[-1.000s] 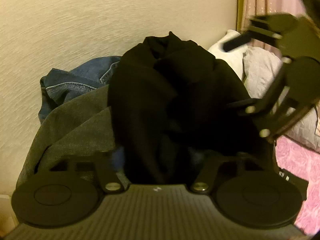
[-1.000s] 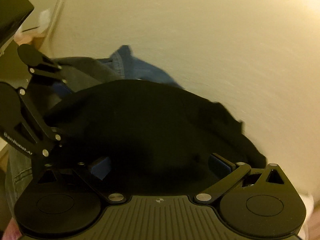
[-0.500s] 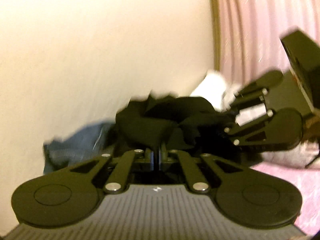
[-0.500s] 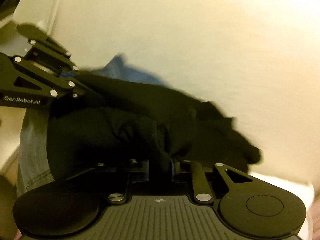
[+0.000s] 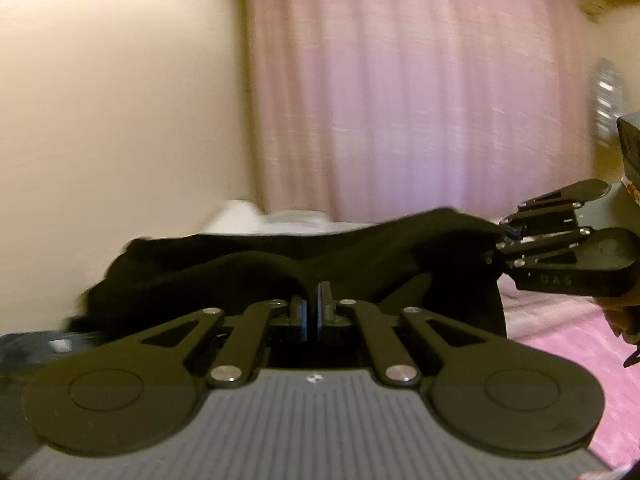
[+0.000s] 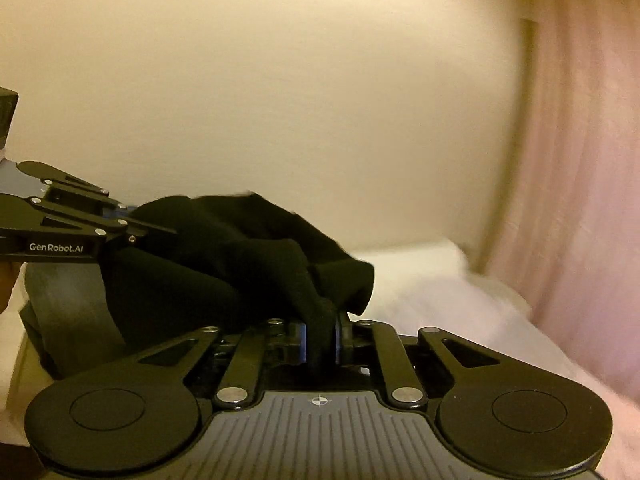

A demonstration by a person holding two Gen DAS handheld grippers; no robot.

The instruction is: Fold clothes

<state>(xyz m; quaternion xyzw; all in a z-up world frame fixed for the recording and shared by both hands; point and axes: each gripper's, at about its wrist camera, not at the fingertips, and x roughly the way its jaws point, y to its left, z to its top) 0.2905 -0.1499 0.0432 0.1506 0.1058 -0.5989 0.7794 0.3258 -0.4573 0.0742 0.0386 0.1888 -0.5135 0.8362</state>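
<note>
**Black top off the pile and strung between both grippers**

Since a second ago both grippers have gone from jaws spread over the heap to pinched shut on the black garment (image 5: 360, 252), and the views have swung up so the jeans and grey stuff that filled the frames are mostly out of sight. Now it's mainly the cream wall (image 6: 280, 80) and the pink curtain (image 5: 400, 100) behind.

Where things sit now: the left gripper (image 5: 313, 312) has its jaws together with a fold of the black cloth running into them. The right gripper (image 6: 320, 332) is clamped on a thick bunched bit, which you can see squeezed between the pads. In the left wrist view the right gripper (image 5: 502, 240) shows up off to the right, biting the far end of the fabric.

So the garment's long axis runs side to side between the two hands, sagging in the middle and still crumpled. The rest trails back left toward the wall end of the bed (image 5: 560, 340). Neither hand is nearer; each already has its own end.

My guess is whatever comes next hinges on that span: pull the hands apart along it and the cloth should open out. Can't tell which edge of the garment each one has, too dark and blurry.
</note>
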